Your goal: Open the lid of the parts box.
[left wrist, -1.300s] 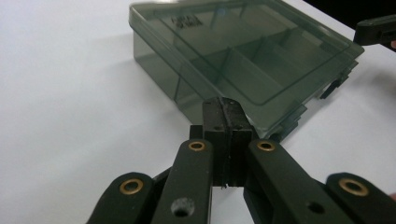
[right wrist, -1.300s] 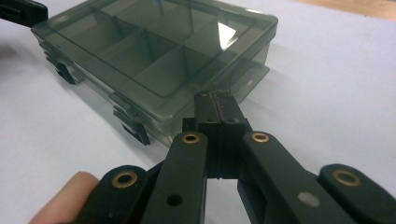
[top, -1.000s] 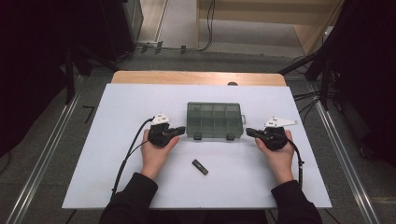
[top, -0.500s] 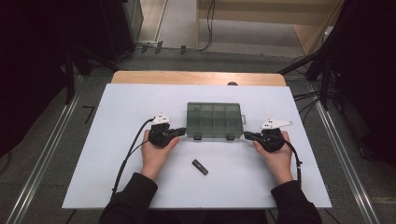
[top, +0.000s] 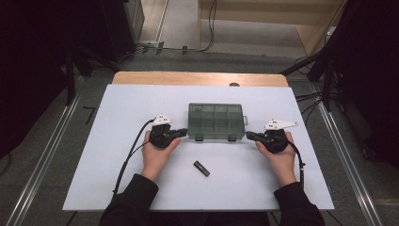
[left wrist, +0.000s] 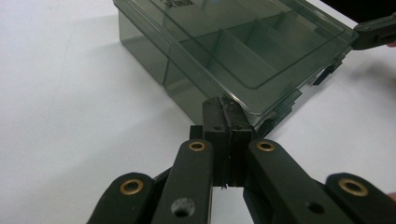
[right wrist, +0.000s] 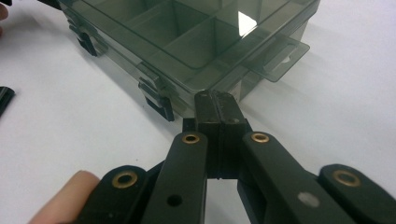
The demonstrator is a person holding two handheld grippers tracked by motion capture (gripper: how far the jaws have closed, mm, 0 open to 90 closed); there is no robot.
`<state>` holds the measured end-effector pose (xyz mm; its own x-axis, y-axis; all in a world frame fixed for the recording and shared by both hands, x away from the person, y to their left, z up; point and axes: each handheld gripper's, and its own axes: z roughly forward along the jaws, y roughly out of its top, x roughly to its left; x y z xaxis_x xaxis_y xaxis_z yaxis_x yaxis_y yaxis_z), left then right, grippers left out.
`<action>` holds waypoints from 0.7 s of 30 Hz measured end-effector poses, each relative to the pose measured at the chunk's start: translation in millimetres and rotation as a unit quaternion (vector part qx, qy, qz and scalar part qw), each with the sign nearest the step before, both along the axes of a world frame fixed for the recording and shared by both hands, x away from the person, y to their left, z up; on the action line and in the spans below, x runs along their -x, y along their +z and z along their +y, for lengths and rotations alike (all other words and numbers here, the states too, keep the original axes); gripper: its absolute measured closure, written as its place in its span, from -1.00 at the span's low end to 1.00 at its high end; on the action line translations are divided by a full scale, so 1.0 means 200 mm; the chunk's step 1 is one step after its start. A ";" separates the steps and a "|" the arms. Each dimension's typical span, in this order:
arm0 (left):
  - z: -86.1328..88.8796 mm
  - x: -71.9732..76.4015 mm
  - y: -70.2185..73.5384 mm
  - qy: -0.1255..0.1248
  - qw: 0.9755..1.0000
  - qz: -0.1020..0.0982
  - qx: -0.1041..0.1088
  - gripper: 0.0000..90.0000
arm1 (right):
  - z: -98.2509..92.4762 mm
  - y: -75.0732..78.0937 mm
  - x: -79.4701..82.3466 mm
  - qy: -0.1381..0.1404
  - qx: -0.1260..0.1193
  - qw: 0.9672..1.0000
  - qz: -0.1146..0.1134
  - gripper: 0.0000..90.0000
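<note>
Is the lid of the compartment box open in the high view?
No, the clear lid lies flat and closed on the compartment box, with both front latches down.

Left gripper (top: 181, 133): black body, black cable looping off the end away from the fingers, small white-grey plate on top behind the fingers. Right gripper (top: 251, 136): same black build, larger grey three-cornered plate on top behind the fingers, black cable running back along the sleeve. Both sleeves dark, nearly black, cuffs ending at the wrists. In the left gripper view the fingers (left wrist: 215, 122) are flat black pads with scuffed faces; behind them two black link arms, each with a brass-ringed pivot near the fingers and another farther back, plus a plain round hole.
</note>
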<state>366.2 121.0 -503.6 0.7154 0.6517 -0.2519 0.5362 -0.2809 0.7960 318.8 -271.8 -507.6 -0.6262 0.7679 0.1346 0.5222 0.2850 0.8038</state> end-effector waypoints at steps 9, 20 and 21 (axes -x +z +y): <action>0.00 0.00 0.00 -0.002 1.000 -0.002 0.004 0.99 | 0.01 -0.04 -0.01 0.000 0.016 1.000 0.016 0.96; 0.00 0.02 0.00 -0.010 1.000 -0.005 -0.025 0.99 | 0.01 -0.03 -0.01 0.005 0.008 1.000 0.013 0.96; 0.00 0.02 0.00 -0.012 1.000 -0.003 -0.026 0.99 | 0.01 -0.03 -0.01 0.004 0.005 1.000 0.012 0.96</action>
<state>362.6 120.1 -503.2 0.7327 0.6461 -0.2138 0.5241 -0.3353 0.7829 320.8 -270.6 -512.7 -0.6299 0.7637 0.1416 0.5381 0.2976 0.7886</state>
